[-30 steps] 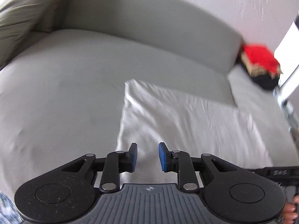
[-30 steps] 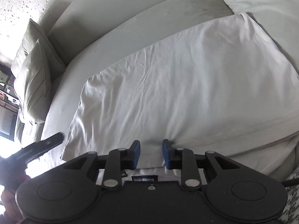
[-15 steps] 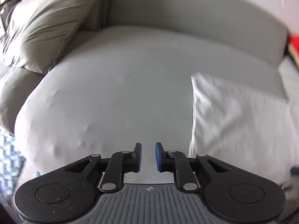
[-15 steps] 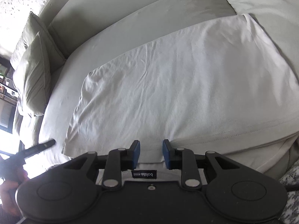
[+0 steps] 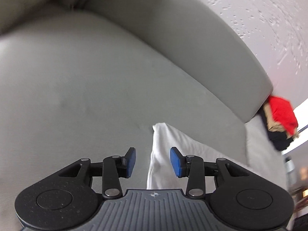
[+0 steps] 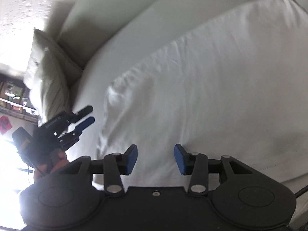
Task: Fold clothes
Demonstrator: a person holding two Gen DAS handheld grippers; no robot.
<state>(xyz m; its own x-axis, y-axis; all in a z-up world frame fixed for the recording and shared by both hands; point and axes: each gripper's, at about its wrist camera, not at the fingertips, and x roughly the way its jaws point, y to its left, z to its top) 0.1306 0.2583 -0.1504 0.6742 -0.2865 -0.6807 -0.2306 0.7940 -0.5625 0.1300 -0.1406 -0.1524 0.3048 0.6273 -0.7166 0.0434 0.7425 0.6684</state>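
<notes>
A white folded garment lies flat on the grey sofa seat. In the left wrist view its left edge and corner run up between the fingers. My left gripper is open and empty, just above that edge. My right gripper is open and empty, over the garment's near edge. The left gripper also shows in the right wrist view, to the left of the garment, open.
The sofa backrest runs behind the seat. A pale cushion leans at the sofa's left end. A pile of red, tan and black clothes sits at the far right. A textured white wall is behind.
Both grippers have opened wider. The left gripper swung away to the left, then back to the garment's left edge. The right gripper stayed at the near edge and moved in a little.
</notes>
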